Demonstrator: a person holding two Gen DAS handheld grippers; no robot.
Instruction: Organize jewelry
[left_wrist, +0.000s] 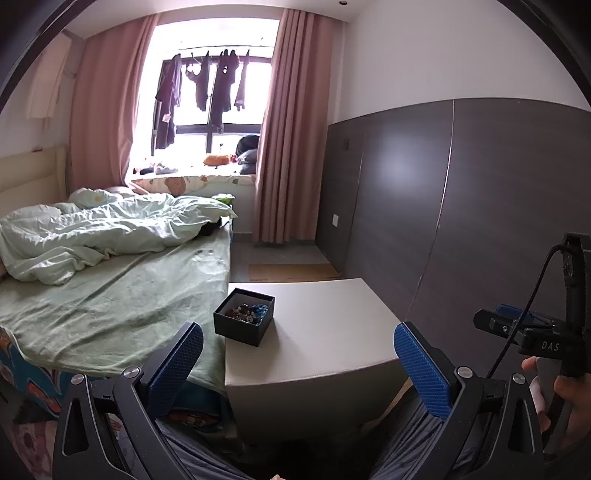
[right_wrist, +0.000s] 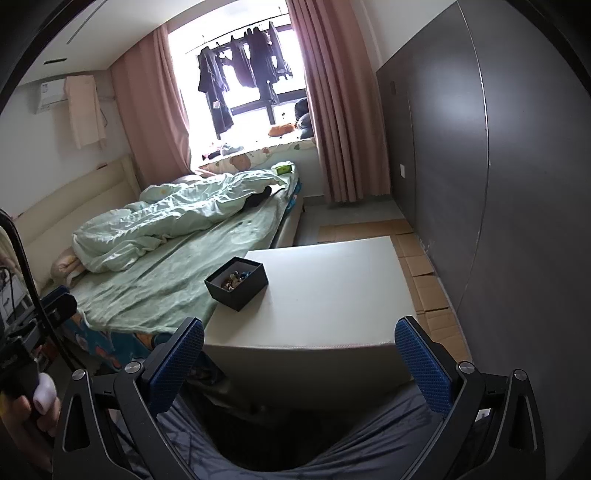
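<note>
Squarely, jewelry box (left_wrist: 243, 316) upright, corner-on

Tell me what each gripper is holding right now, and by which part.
Nothing. The left gripper and right gripper are both open and empty, short of the black box of jewelry on the white table.
</note>
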